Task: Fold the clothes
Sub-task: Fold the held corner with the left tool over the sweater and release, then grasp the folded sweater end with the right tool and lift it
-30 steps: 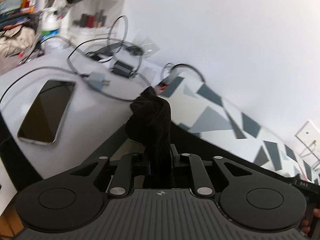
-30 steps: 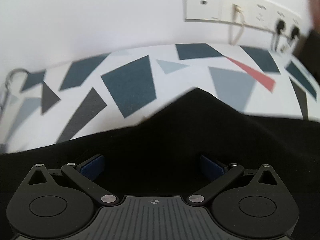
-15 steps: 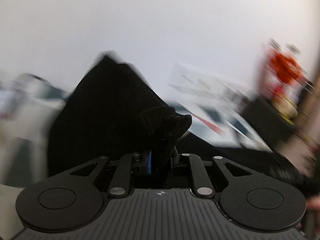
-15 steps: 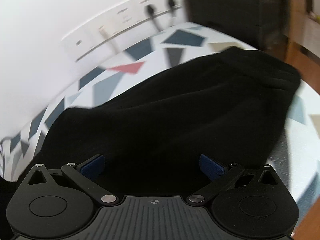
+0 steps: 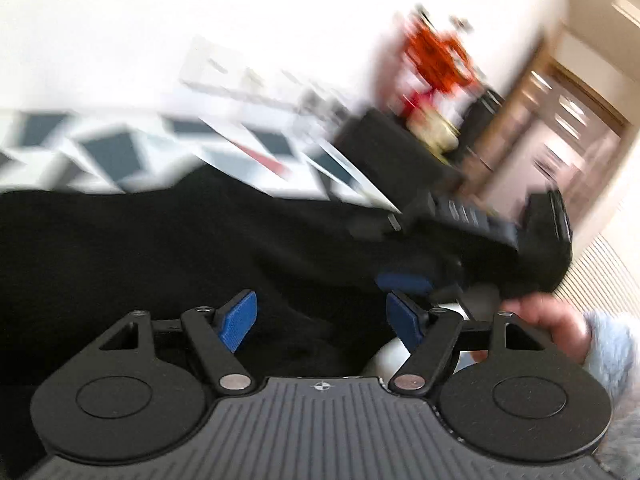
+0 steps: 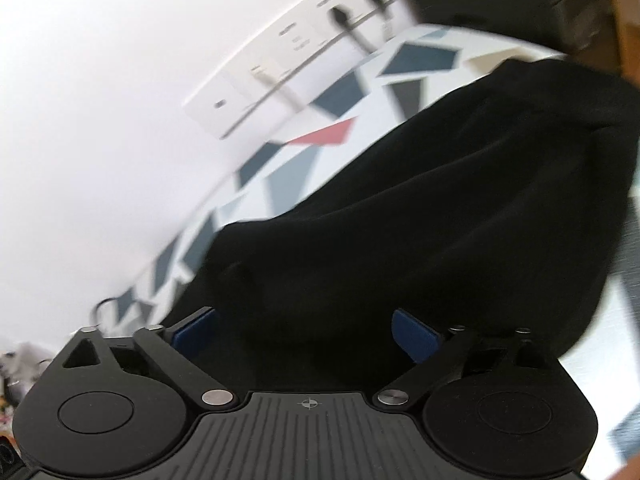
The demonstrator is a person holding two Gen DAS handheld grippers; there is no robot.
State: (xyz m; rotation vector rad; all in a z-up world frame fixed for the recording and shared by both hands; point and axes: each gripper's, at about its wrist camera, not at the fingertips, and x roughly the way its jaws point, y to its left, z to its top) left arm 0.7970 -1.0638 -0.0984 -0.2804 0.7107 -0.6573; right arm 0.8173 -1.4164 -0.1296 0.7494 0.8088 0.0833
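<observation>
- We see the black garment lying spread on the patterned tabletop, a white surface with dark blue, grey and red shapes.
- In the right wrist view the garment is a broad, softly creased mass that runs from near our fingers toward the far right edge of the tabletop, where the cloth reaches or hangs over the edge; we cannot tell which.
- Our left gripper has its jaws apart, and they have just been opening; black cloth lies below and between the blue pads, but the pads do not press on it.
- Our right gripper also has its jaws wide apart, though they have just closed in a little; the garment lies beneath them and neither blue pad pinches it.
- In the left wrist view the right gripper shows at the right, over the garment's right end, held by a hand in a pale fuzzy sleeve.
- A white socket strip with dark plugs sits on the wall just behind the tabletop's back edge.
- Beyond the right end of the tabletop stands a black box with a blurred red and orange object above it.
</observation>
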